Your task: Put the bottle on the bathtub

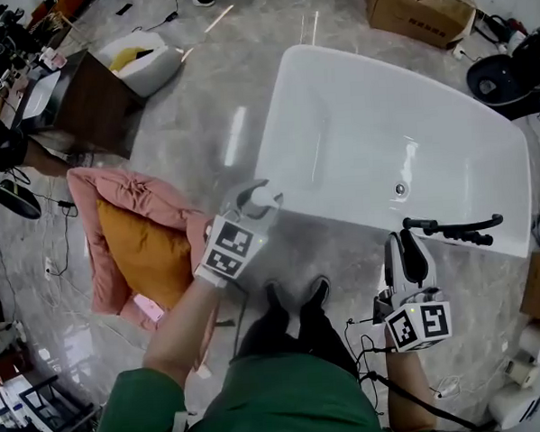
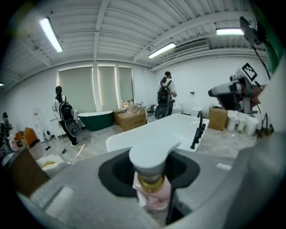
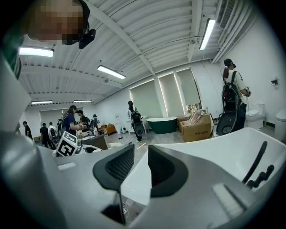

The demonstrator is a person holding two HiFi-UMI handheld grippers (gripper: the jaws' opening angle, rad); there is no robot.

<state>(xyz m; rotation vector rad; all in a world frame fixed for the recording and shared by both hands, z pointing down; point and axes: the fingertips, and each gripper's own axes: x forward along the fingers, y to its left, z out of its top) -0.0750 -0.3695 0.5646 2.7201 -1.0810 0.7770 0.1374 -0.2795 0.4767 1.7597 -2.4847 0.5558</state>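
Note:
My left gripper (image 1: pixel 254 203) is shut on a pump bottle (image 2: pixel 154 197) with a pink body, a gold collar and a pale pump head (image 1: pixel 263 198). It holds the bottle upright just off the near left corner of the white bathtub (image 1: pixel 384 150); whether the bottle touches the rim is hidden. In the left gripper view the jaws (image 2: pixel 152 176) clasp the bottle's neck, with the bathtub (image 2: pixel 165 129) beyond. My right gripper (image 1: pixel 407 253) hangs near the tub's front edge. Its jaws (image 3: pixel 141 170) stand a narrow gap apart with nothing between them.
A black faucet (image 1: pixel 453 229) stands on the tub's near right rim. A pink blanket with an orange cushion (image 1: pixel 136 240) lies on the floor at left. A dark cabinet (image 1: pixel 88 103), a white bin (image 1: pixel 144 59) and a cardboard box (image 1: pixel 417 9) stand farther off. People stand in the background.

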